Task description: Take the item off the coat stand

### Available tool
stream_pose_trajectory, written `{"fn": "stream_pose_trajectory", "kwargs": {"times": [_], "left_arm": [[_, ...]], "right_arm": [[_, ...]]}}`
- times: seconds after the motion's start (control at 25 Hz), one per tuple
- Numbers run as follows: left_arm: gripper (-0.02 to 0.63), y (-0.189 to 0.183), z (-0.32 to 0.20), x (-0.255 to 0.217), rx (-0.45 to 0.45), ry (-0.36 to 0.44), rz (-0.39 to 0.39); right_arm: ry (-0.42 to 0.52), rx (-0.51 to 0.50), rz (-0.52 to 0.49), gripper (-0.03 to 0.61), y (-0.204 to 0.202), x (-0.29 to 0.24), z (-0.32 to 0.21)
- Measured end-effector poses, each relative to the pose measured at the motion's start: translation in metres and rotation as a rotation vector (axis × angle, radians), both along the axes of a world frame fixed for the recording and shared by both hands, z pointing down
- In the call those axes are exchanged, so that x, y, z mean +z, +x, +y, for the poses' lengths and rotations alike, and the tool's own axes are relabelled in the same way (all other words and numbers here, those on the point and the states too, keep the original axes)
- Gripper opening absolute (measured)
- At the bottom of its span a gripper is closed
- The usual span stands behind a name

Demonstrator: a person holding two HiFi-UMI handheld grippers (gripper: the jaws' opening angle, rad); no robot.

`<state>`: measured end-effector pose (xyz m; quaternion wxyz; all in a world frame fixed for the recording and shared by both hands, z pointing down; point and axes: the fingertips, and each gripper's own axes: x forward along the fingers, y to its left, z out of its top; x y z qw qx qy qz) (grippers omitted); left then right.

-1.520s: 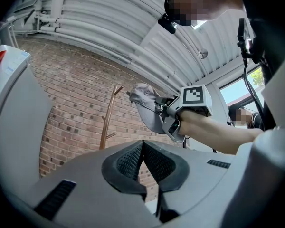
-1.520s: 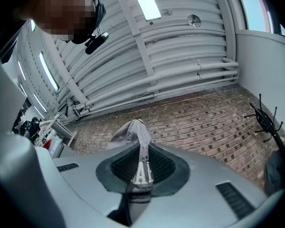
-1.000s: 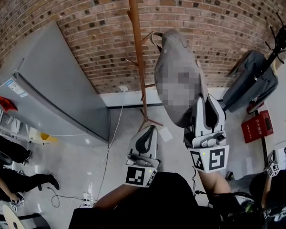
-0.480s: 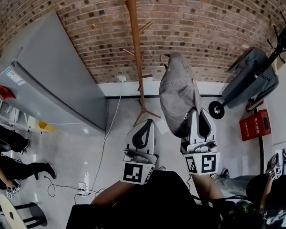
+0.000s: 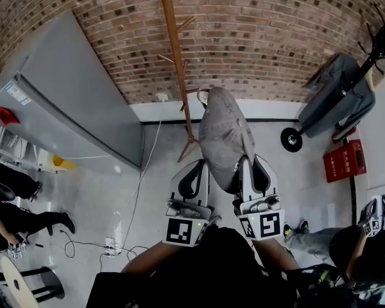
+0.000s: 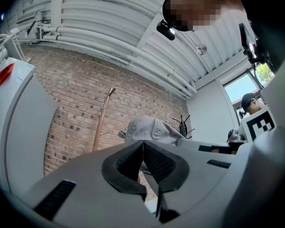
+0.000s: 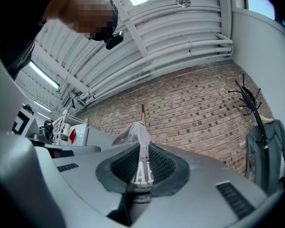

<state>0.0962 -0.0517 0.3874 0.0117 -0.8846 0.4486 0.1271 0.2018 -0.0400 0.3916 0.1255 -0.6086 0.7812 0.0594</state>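
A grey cap (image 5: pixel 223 135) hangs free in the air, right of the wooden coat stand (image 5: pixel 173 63) and clear of its pegs. My right gripper (image 5: pixel 248 167) is shut on the cap's edge; in the right gripper view the cap (image 7: pixel 135 135) runs pinched between the pads, with the coat stand's tip (image 7: pixel 142 110) behind it. My left gripper (image 5: pixel 194 179) sits just left of the cap, shut with nothing in it. In the left gripper view the left gripper's (image 6: pixel 142 148) pads meet, and the cap (image 6: pixel 149 128) and the coat stand (image 6: pixel 100 122) show beyond them.
A tall grey fridge (image 5: pixel 70 108) stands left of the stand against the brick wall. At the right, a black coat rack with a dark jacket (image 5: pixel 346 101), a red box (image 5: pixel 345 162) and a black wheel (image 5: pixel 291 139). A person's legs (image 5: pixel 19 220) and floor cables are at left.
The cap has come down and left, away from the stand's pegs and towards me, held in the right gripper. The left gripper has kept beside it.
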Motion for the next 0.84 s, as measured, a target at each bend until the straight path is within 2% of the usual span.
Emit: {"fn": "stream_pose_trajectory", "kwargs": {"times": [0.84], "left_arm": [[0.017,0.033,0.044,0.01,0.0,0.008,-0.041]], "right_arm": [[0.006,-0.003,-0.051,0.057,0.036,0.012,0.042]]}}
